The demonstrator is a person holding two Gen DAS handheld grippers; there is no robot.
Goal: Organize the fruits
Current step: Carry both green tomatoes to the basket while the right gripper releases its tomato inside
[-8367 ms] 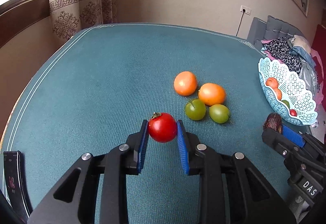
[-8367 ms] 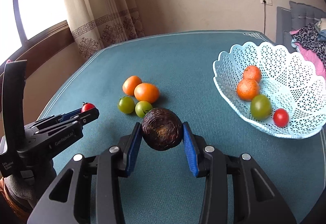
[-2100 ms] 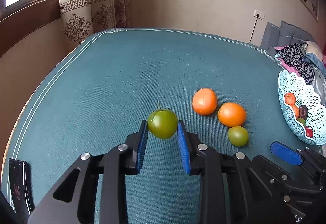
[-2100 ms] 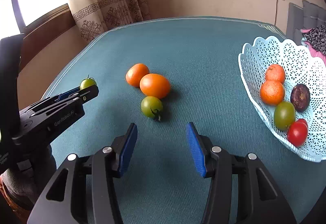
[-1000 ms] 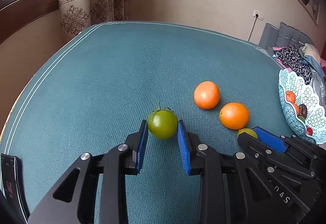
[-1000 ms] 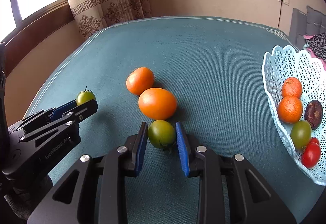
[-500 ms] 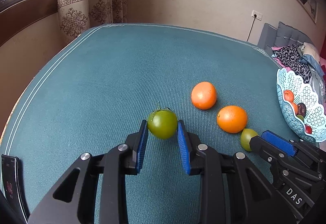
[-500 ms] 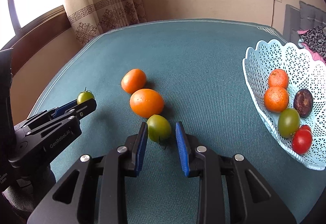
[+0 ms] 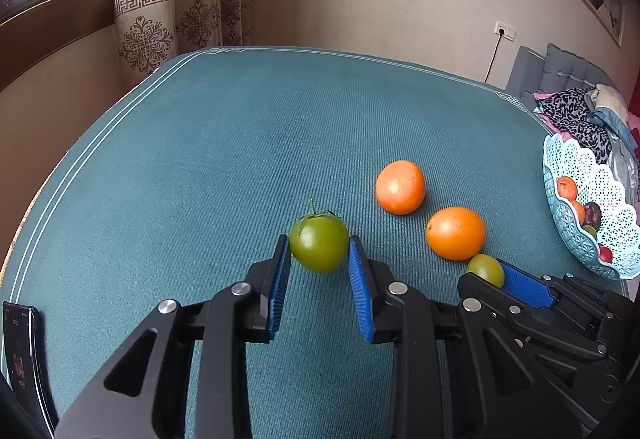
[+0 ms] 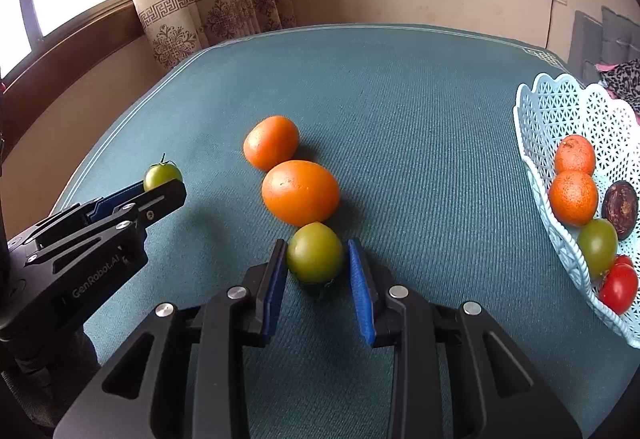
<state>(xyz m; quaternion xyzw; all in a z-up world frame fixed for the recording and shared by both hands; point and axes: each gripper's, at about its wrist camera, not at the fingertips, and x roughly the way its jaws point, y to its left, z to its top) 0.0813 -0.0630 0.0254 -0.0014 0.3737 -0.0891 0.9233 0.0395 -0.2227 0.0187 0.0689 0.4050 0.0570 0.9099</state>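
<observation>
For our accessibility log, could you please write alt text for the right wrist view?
The right gripper is shut on a green tomato beside two oranges on a teal table; a basket of fruit sits right.

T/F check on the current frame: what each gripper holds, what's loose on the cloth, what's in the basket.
1. The left gripper grips a green tomato. True.
2. The right gripper is empty. False: a second green tomato sits between its fingers.
3. Two oranges lie loose on the table. True.
4. The basket holds only oranges. False: also a green tomato, a red one and a dark fruit.
</observation>
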